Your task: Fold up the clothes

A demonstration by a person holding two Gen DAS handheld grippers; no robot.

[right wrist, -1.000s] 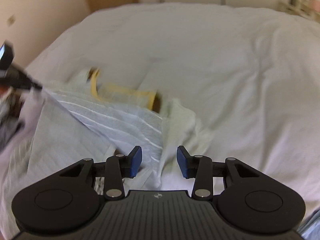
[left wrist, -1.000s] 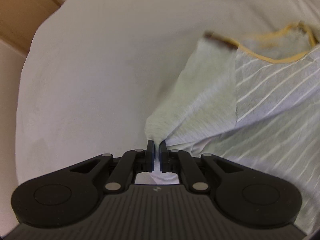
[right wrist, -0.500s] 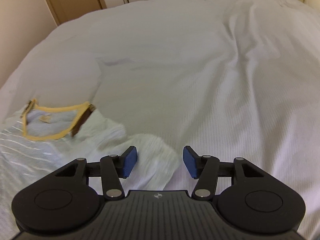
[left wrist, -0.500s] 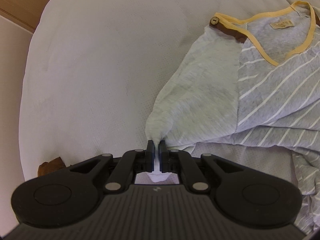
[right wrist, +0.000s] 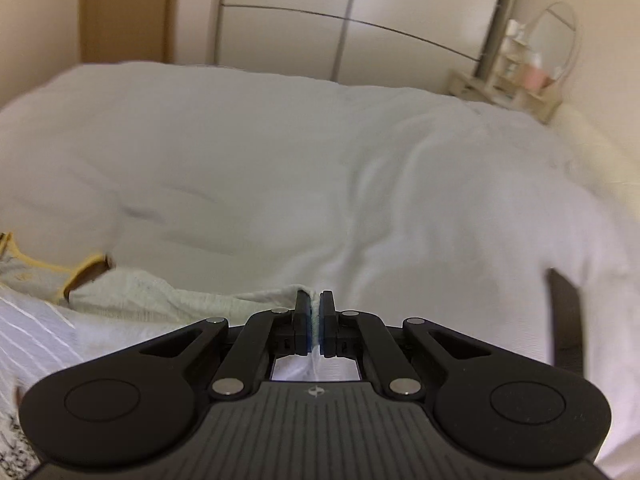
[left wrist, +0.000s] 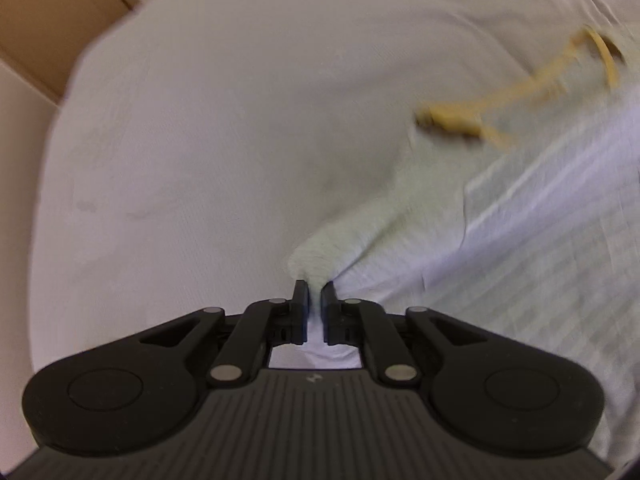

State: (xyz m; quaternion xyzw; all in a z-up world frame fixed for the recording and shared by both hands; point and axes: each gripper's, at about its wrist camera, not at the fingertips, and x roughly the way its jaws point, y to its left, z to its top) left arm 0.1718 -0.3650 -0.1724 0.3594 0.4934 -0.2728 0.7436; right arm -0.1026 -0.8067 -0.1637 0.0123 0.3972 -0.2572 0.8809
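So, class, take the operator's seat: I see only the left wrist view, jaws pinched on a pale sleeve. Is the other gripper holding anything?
Observer: Yes. The right gripper is shut on the shirt's other sleeve.
Operator: What lies ahead of it?
Observer: White bedding, then a wardrobe.
Operator: Anything beside that?
Observer: A small shelf with an oval mirror, far right.

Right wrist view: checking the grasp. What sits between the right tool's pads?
A pinched fold of the pale shirt sleeve fills the narrow gap of the right tool; nothing else lies there. The right wrist view shows it.
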